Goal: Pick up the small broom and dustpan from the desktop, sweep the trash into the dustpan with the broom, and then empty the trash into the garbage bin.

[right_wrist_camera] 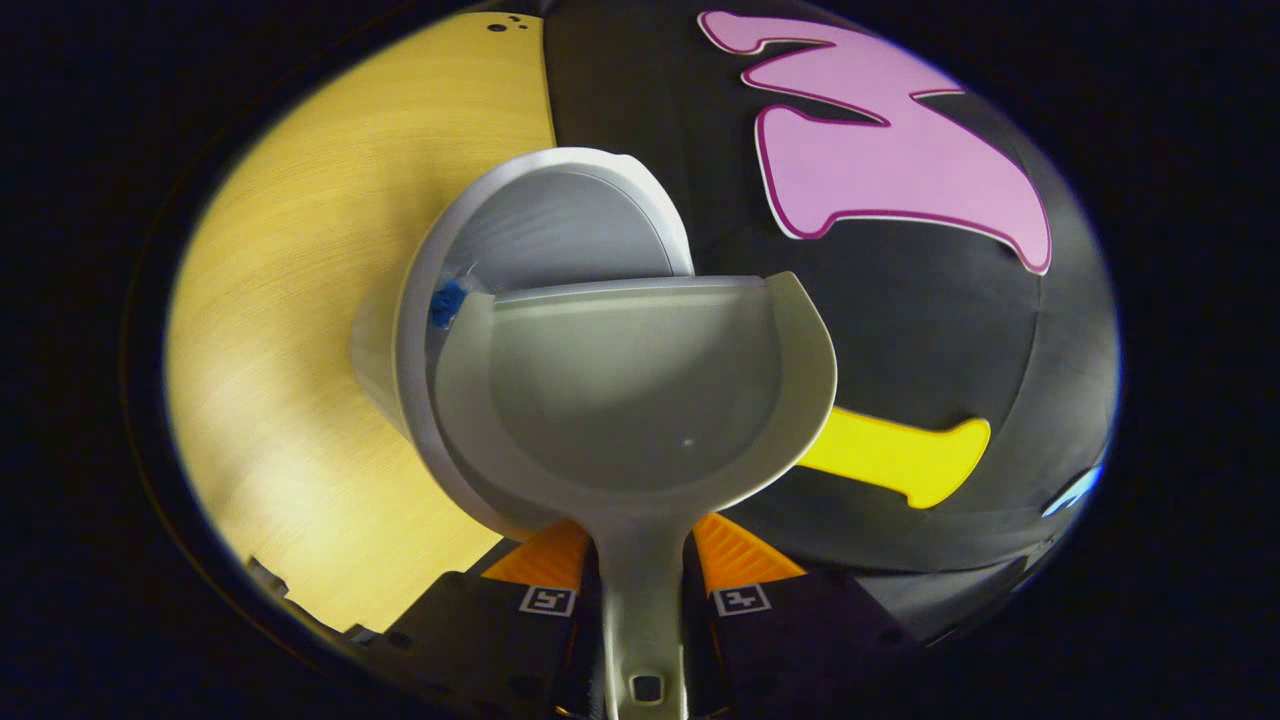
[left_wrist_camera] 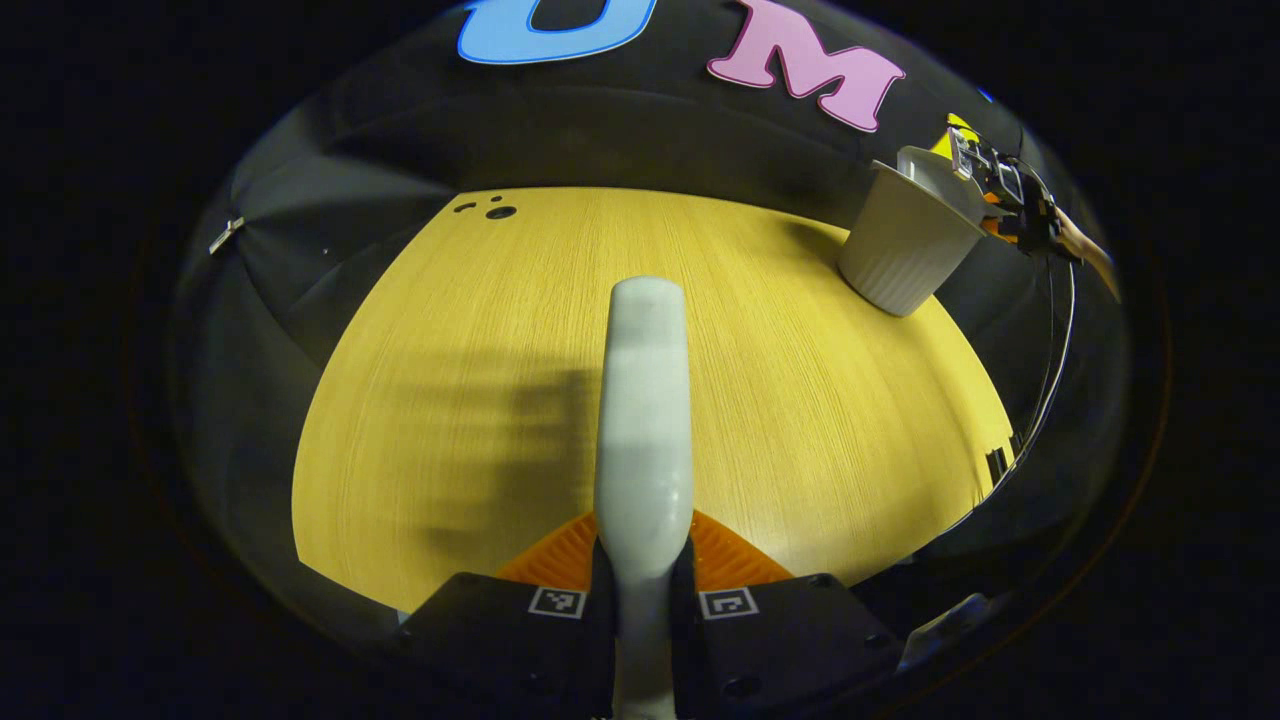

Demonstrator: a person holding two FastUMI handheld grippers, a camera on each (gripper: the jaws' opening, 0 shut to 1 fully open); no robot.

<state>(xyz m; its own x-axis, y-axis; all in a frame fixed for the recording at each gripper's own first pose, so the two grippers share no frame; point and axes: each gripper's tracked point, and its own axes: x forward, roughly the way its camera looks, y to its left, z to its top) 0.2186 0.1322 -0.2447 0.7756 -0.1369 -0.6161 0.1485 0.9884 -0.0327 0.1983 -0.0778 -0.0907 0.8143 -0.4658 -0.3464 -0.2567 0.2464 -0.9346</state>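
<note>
In the left gripper view my left gripper (left_wrist_camera: 643, 570) is shut on the pale handle of the small broom (left_wrist_camera: 645, 400), which points forward over the wooden desktop (left_wrist_camera: 450, 400); its bristles are hidden. At the far right stands the white ribbed garbage bin (left_wrist_camera: 900, 250), with the dustpan (left_wrist_camera: 935, 170) tipped over its mouth by my right gripper (left_wrist_camera: 1010, 195). In the right gripper view my right gripper (right_wrist_camera: 640, 575) is shut on the dustpan's handle. The grey dustpan (right_wrist_camera: 630, 390) tilts into the bin (right_wrist_camera: 560, 215). A small blue scrap (right_wrist_camera: 447, 300) sits at the bin's inner wall beside the pan's lip.
The desktop (right_wrist_camera: 300, 300) ends just behind the bin, where the black booth wall begins. A few small dark holes (left_wrist_camera: 495, 210) mark the table's far corner. A cable (left_wrist_camera: 1050, 380) hangs down past the table's right edge.
</note>
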